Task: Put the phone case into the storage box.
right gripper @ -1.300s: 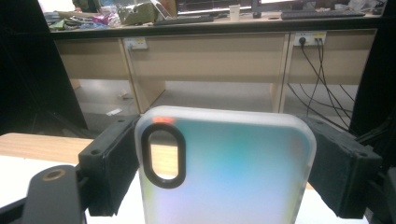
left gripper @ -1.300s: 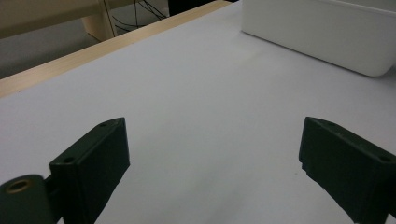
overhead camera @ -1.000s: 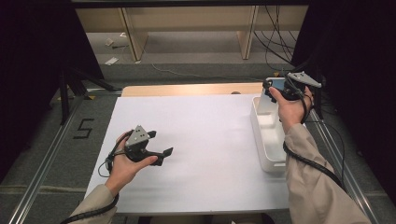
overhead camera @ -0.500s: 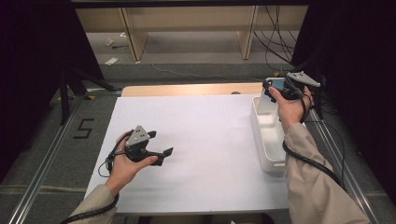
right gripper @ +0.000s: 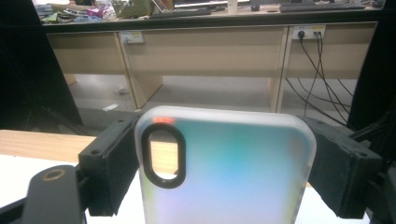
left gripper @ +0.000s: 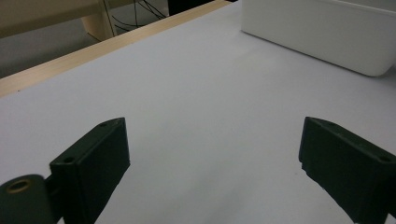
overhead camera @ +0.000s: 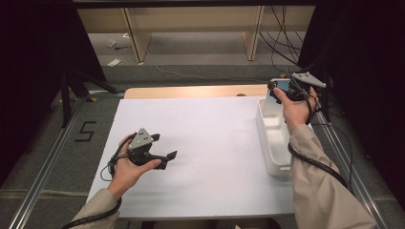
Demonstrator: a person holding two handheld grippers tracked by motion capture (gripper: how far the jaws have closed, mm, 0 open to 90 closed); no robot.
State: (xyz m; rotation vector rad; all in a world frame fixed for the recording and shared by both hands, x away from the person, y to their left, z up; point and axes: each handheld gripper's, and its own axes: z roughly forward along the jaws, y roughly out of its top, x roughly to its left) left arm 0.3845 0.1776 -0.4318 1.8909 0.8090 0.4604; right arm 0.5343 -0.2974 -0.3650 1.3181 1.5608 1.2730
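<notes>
From the high view, the left gripper lies low over the white sheet that covers the table, near its left front part, held in the person's left hand. Its jaws stand apart with nothing between them, pointing toward the right side of the table. The right gripper is raised at the far right corner, above the far end of the white bin that sits along the sheet's right edge. A small bluish thing shows between its jaws there: the phone case. The right hand wraps the gripper's body, and a black cable trails down along the sleeve.

In the left gripper view, the two black jaws stand wide apart and released, with bare white sheet between them. The white bin sits beyond, at the upper right, well apart from the jaws. A strip of wooden table edge runs along the sheet's far side.

In the right gripper view, the right gripper is clenched on the phone case, one pad pressing each long side. The case stands upright between them (translucent, with a pale blue-green sheen and a dark-rimmed oval camera cut-out at its upper left). It is held up off the table, and behind it stand wooden desks with cables hanging at the right.
</notes>
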